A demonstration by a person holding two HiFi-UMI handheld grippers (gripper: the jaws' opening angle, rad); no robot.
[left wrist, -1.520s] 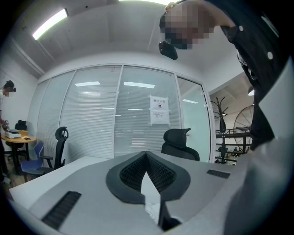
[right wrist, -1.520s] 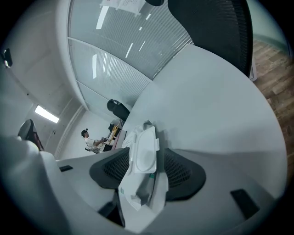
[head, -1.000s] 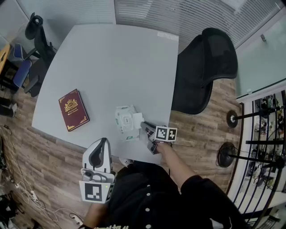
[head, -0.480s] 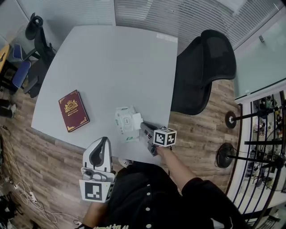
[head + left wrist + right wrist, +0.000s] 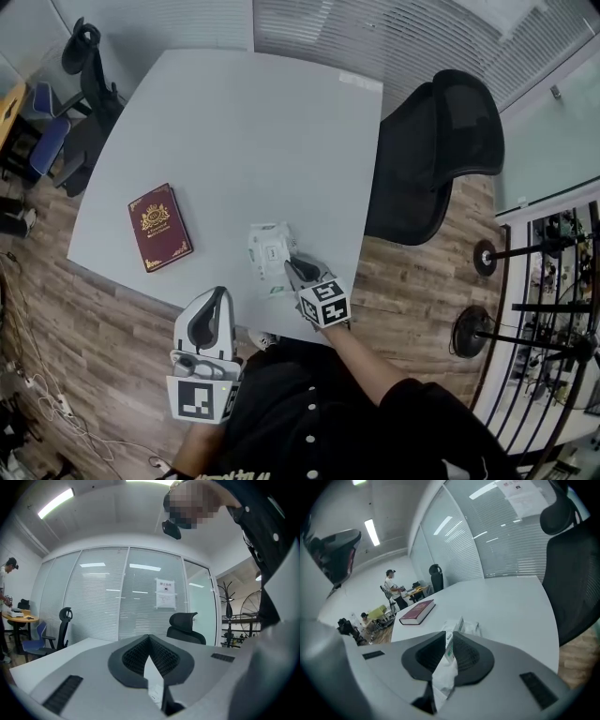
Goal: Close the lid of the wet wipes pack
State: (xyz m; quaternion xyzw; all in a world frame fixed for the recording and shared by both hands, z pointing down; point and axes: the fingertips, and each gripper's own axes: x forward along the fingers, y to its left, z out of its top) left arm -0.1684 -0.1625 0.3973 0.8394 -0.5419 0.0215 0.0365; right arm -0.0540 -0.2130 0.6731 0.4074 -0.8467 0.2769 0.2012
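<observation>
The white wet wipes pack lies near the table's front edge, green print on its side. My right gripper reaches onto its near right end. In the right gripper view the pads are pressed on the pack's white-and-green lid flap, and the rest of the pack lies just beyond. Those jaws have just been opening a little, with the flap still between them. My left gripper hangs off the table's front edge by my body, its jaws shut and empty.
A dark red book lies on the grey table to the pack's left. A black office chair stands at the table's right side. The table's front edge runs just under my right gripper. People stand far off at the left.
My right gripper has rolled and risen, swinging from the pack's right side round to its near end; its marker cube now faces up below the pack. The left gripper has not moved.
</observation>
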